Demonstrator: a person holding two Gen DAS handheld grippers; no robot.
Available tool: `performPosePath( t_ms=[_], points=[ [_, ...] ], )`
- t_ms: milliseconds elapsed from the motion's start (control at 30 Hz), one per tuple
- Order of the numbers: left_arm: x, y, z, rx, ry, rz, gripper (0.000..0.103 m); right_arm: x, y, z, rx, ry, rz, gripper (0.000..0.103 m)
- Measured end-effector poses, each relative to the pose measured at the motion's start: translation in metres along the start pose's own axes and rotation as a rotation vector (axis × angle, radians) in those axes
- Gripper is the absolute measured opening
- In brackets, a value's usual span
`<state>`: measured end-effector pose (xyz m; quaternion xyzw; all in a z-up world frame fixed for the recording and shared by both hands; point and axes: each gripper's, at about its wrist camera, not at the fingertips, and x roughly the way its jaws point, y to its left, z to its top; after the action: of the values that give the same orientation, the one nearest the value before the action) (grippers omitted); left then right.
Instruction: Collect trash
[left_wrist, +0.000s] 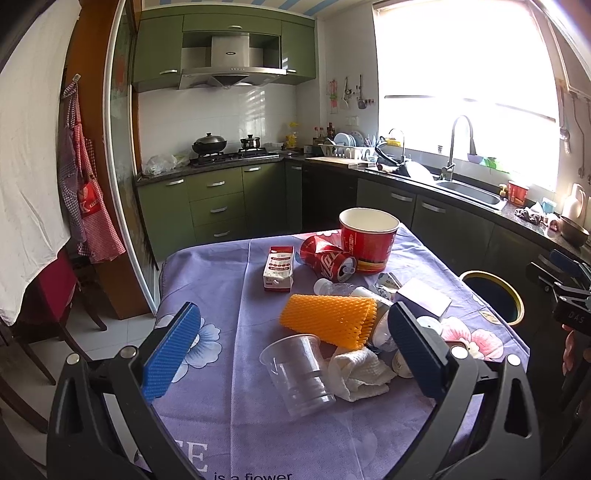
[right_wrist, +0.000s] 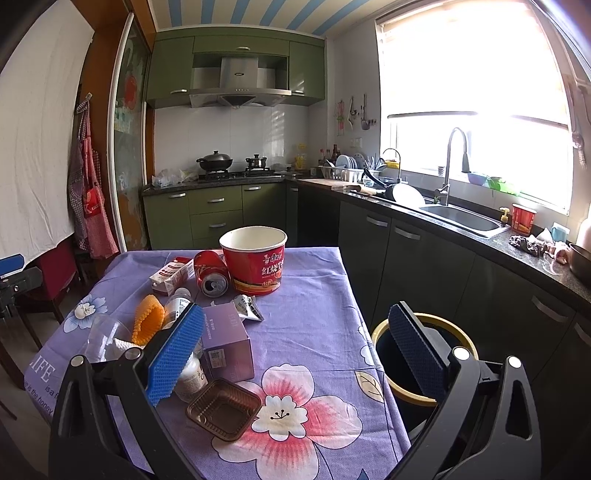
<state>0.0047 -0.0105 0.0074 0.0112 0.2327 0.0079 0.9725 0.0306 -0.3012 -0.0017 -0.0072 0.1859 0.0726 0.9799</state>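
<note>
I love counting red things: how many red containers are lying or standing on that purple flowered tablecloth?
2. A tall red paper noodle bucket stands upright at the far end of the table, and a red soda can lies on its side touching its left. Clutter may hide others.

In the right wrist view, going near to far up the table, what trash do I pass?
Brown plastic tray → purple box → crumpled silver wrapper → red soda can on its side → red noodle bowl, upright and open.
</note>
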Motion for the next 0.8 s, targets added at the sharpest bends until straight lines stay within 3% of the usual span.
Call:
performPosePath(
  t_ms=[800],
  points=[
    [0.0022, -0.0037, -0.002, 0.008, 0.004, -0.002, 0.097, 0.0041, 0.0019, -0.0025, 0.004, 0.01, -0.001, 0.099]
  ],
)
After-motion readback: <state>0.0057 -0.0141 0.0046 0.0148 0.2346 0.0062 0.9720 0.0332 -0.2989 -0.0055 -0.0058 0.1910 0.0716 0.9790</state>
